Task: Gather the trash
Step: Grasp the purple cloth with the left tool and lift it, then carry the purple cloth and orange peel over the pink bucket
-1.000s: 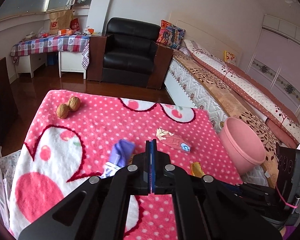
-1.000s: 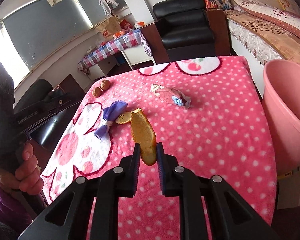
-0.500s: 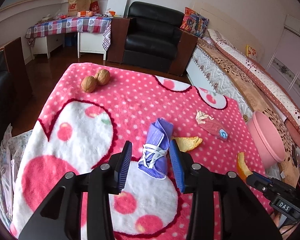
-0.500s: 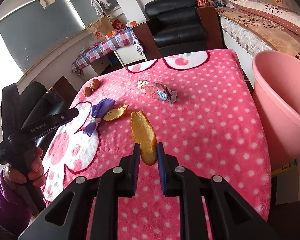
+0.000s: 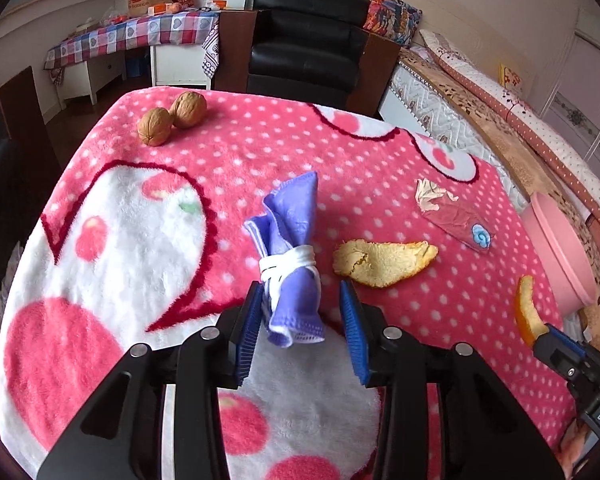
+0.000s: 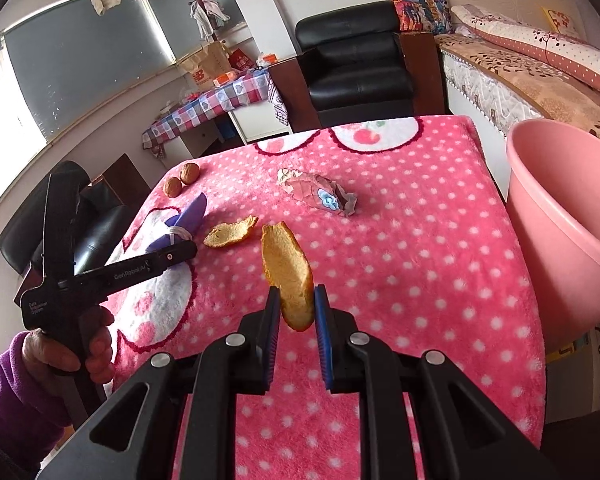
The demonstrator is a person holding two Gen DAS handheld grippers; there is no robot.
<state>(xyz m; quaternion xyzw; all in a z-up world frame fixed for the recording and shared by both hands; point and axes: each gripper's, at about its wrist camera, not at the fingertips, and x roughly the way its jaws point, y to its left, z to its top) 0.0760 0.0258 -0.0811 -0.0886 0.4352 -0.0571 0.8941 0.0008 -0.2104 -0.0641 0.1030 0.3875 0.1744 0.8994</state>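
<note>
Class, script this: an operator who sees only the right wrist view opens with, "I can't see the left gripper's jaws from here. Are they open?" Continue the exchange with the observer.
Observer: Yes. The left gripper has just been opening; its jaws stand wide, with the purple cloth bundle between them.
Operator: Gripped yet?
Observer: No. The pad nearest the loose peel stands clear of the cloth.
Operator: And the other face of my held peel?
Observer: The held peel shows orange skin there.

Two walnuts (image 5: 172,118) touch at the far corner of a pink polka-dot blanket (image 5: 260,152). Behind stand a black leather armchair (image 5: 304,36), a checked-cloth side table (image 5: 132,36) and a bed (image 6: 540,76) with patterned pillows.
</note>
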